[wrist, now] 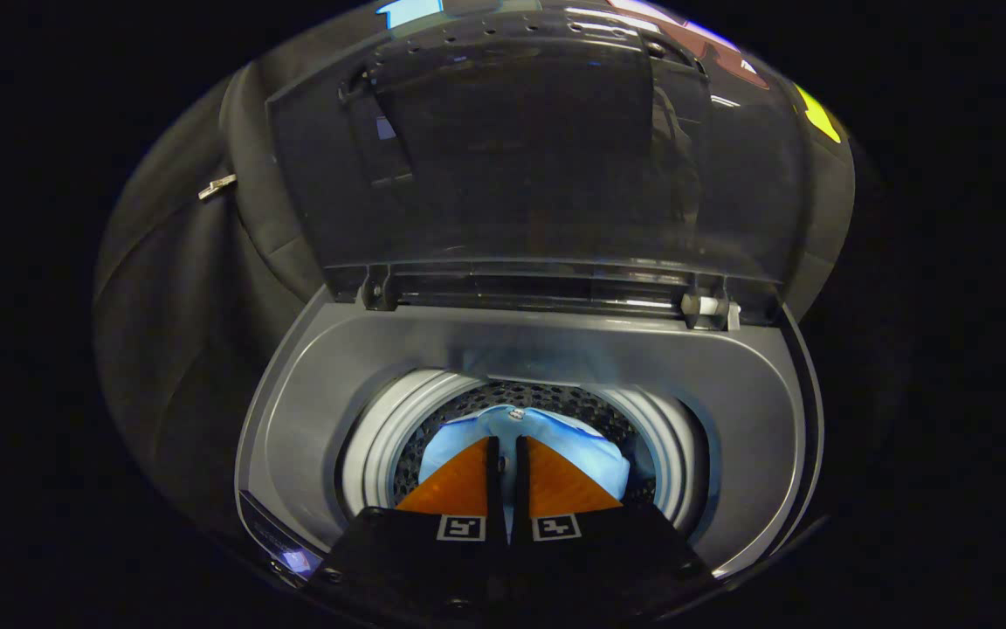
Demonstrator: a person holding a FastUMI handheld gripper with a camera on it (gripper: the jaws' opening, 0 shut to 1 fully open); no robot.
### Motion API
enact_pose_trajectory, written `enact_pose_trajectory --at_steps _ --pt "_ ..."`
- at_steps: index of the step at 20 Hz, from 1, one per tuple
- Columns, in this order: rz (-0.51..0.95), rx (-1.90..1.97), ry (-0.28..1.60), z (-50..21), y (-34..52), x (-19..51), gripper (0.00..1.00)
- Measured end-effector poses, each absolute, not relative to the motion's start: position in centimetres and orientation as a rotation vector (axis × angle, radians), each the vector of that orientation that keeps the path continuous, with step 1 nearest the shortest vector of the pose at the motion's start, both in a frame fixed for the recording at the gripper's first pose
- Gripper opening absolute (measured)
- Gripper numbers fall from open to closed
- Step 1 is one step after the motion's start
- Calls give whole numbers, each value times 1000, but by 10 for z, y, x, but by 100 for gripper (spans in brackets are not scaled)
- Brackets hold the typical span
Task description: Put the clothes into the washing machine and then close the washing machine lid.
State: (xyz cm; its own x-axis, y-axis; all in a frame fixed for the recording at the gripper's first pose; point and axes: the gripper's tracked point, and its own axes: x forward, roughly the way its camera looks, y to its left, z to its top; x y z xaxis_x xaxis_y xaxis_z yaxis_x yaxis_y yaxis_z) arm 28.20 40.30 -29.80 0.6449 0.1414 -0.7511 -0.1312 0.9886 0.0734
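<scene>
- Gripper view: top-loading washing machine (311,419) seen from above, its grey top surround ringing a round opening.
- Lid (538,166) stands raised at the far side, dark and see-through, hinged along the far edge of the surround; a hinge piece (706,306) sits at its right end.
- Drum (547,400) lies open below; pale ribbed ring round its mouth, perforated dark wall on the far side.
- Light blue clothes (595,450) lie inside the drum, bunched, filling most of the visible drum floor.
- Gripper (507,450) points down into the drum mouth, fingers over the cloth.
- The two fingers stand nearly together, a thin gap between them; a sliver of blue shows in that gap near the base. Whether cloth is pinched between them cannot be told.
- Small metal zip pull (217,186) hangs on the dark booth cloth (171,288), far left of the machine.
- Part of a control strip (289,555) shows at the machine's near left corner.
</scene>
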Motion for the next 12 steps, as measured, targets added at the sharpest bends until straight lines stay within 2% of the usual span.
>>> enact_pose_trajectory --at_steps 4,6,7,12 --pt "135 8 873 -307 398 281 9" --pt "131 20 887 -309 396 279 19" --pt "126 23 876 -307 394 281 20" --pt "167 13 865 -299 402 272 88"
